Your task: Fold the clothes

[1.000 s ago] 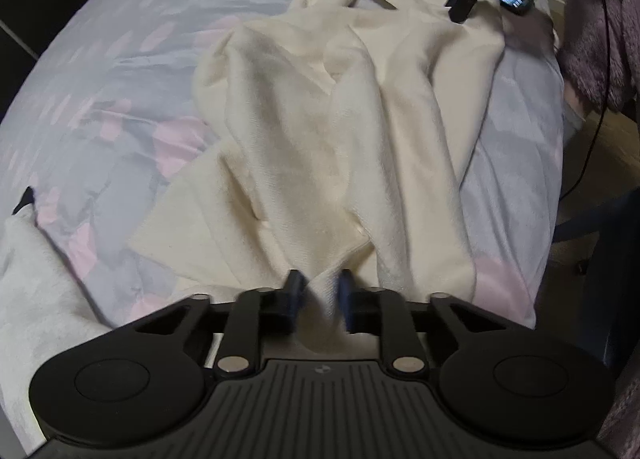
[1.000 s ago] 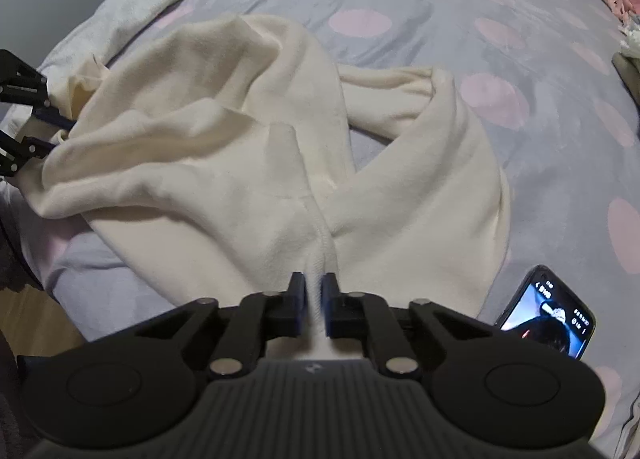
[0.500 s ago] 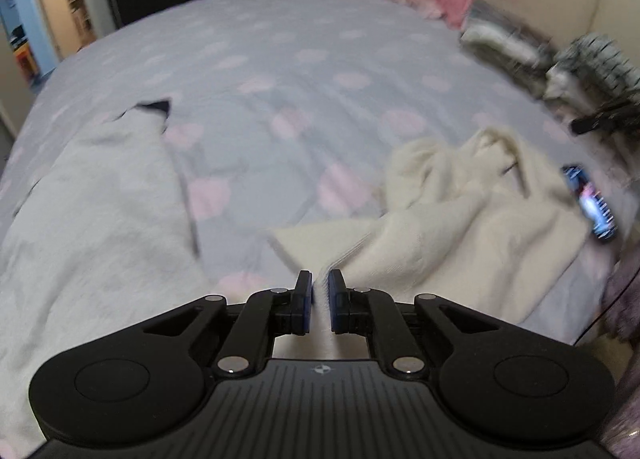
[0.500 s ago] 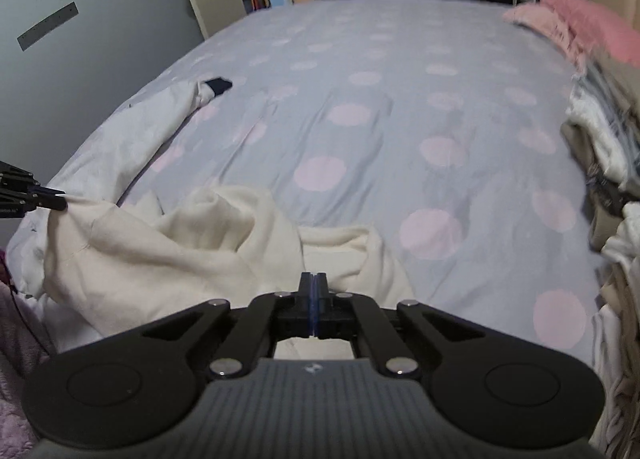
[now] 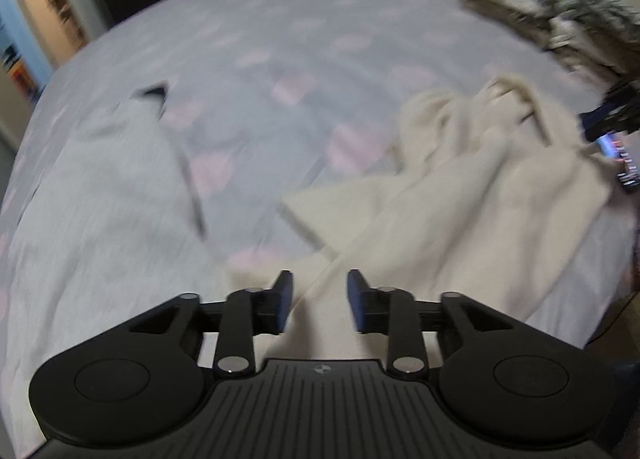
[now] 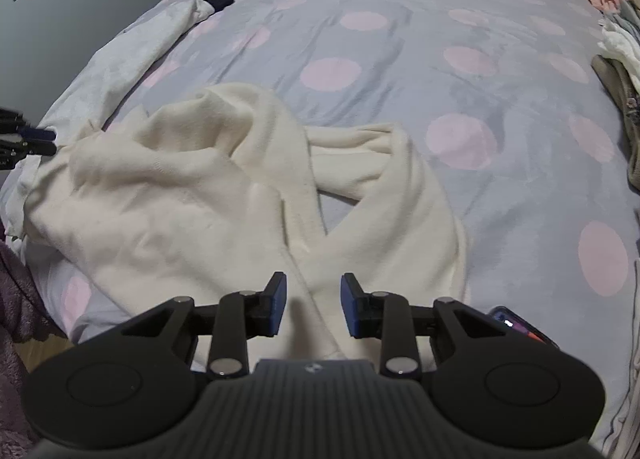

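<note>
With both sets of jaws standing apart and gripping nothing, the left gripper (image 5: 319,293) and right gripper (image 6: 313,297) each hover over an end of the cream garment (image 6: 208,195), which lies rumpled and crossed over itself near the edge of the spotted bed (image 6: 400,59). Folding well probably means spreading it flat first, then pinching one layer at each corner. A phone (image 6: 520,325) just beside it and a pale grey garment (image 5: 100,187), blurred there, crowd the space.
</note>
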Motion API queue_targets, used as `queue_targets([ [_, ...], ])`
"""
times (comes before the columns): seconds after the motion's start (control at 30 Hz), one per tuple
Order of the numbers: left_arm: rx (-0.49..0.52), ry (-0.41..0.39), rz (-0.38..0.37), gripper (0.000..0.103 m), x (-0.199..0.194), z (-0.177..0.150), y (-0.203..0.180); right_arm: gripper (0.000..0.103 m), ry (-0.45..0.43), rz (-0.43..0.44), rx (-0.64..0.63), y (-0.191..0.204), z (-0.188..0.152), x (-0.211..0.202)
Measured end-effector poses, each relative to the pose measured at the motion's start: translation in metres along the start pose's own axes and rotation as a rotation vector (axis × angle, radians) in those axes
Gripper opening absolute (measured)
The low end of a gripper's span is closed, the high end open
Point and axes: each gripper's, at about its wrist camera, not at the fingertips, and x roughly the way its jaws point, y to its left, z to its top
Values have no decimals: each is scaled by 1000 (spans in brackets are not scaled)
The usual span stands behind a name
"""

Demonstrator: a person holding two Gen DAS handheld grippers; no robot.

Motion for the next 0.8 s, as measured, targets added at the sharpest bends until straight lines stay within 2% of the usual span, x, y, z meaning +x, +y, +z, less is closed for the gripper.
queue_targets([
  [0.07,41,-27,-35,48,2,8,-8,36,5,4,0,0,0,2],
  [0.2,66,-26,-85,48,26,25,-18,38,22,15,12,-2,-2,8],
  [0.37,21,56,-142,48,64,33,-19,40,47,23,31,-6,-8,19],
  [0.53,13,98,-162,47,80,32,-22,43,94,60,40,-6,-19,32],
  [0.63,-19,103,-182,36,82,30,-21,41,107,74,25,-4,-24,36],
  [0.67,-21,100,-184,32,82,30,-21,37,107,79,25,-4,-23,35],
  [0.73,-15,93,-181,26,80,29,-24,20,108,106,42,-6,-22,34],
  [0.8,-5,84,-173,19,76,29,-28,19,96,121,40,-5,-22,30],
])
